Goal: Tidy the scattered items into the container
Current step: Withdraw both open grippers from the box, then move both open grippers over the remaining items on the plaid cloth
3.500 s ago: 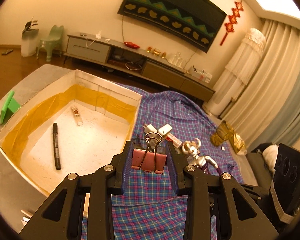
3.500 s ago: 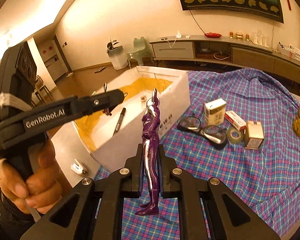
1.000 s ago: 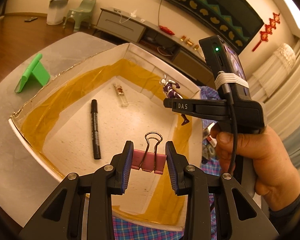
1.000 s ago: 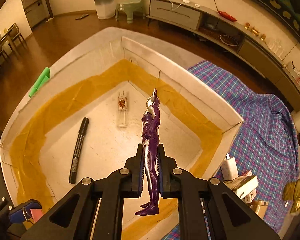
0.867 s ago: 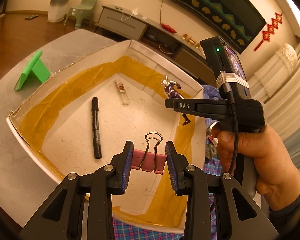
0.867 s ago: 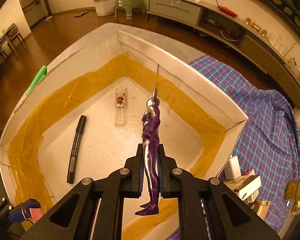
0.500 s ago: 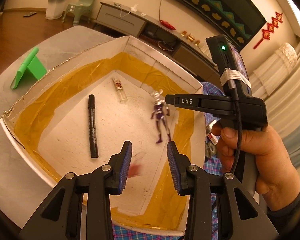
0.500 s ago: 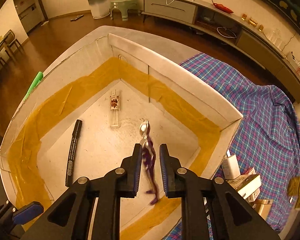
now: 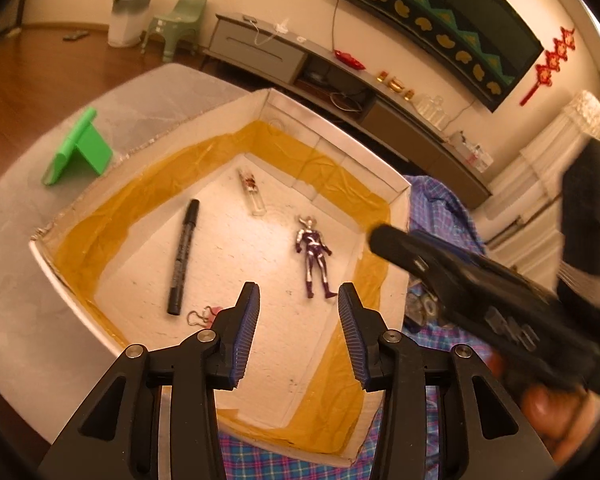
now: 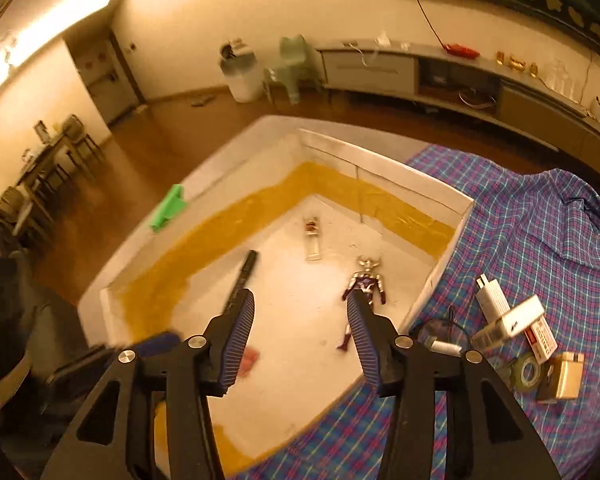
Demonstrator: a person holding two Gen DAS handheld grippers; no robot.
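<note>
I look down into the white foam container (image 9: 396, 196), its inner walls lined with yellow-brown tape, which fills the centre of the left wrist view. Four things lie on its floor. A purple and silver toy figure (image 9: 315, 261) lies flat on its back right of centre. A black marker pen (image 9: 183, 256) lies left of centre, running top to bottom. A small clear bottle (image 9: 254, 198) lies toward the far corner. A pink binder clip (image 9: 204, 315) rests at lower left, just beside the marker's near end and partly hidden behind my left finger.

My left gripper (image 9: 298, 330) hangs over the container at the bottom of that frame; its jaws are opening and nothing is between them. My right gripper (image 10: 302, 342) is seen in its own view at bottom centre; its jaws are also opening and empty, with the figure (image 10: 365, 280) lying on the floor beyond the right finger.

In the right wrist view, a blue plaid cloth (image 10: 540, 240) covers the tabletop to the right of the container. On it, at lower right, sit small boxes (image 10: 512, 322), a roll of tape (image 10: 525, 372) and a pair of glasses (image 10: 440, 330). A green stand (image 9: 76, 148) sits at upper left of the left view, outside the container.
</note>
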